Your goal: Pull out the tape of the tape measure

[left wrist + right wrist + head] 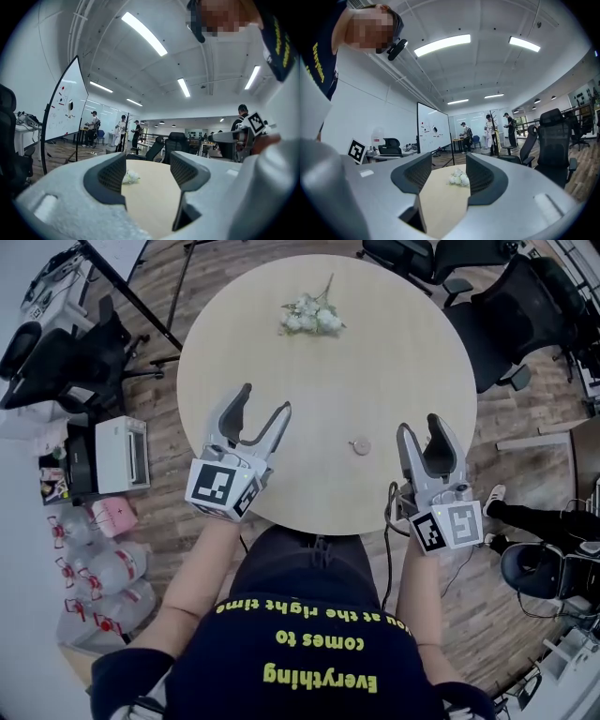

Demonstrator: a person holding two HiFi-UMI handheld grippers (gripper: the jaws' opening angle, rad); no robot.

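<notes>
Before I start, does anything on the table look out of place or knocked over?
Nothing is spilled or damaged. The only stray item is a bunch of white flowers lying on its side near the far edge of the table. The small round tape measure lies flat, just left of the open right gripper.

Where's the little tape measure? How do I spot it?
Find the big round pale table. On the side nearest the person, just beside the right gripper and toward the table's middle, sits the tape measure. It's a small, flat, tan disc, nothing like the fluffy white flowers at the far edge.
</notes>
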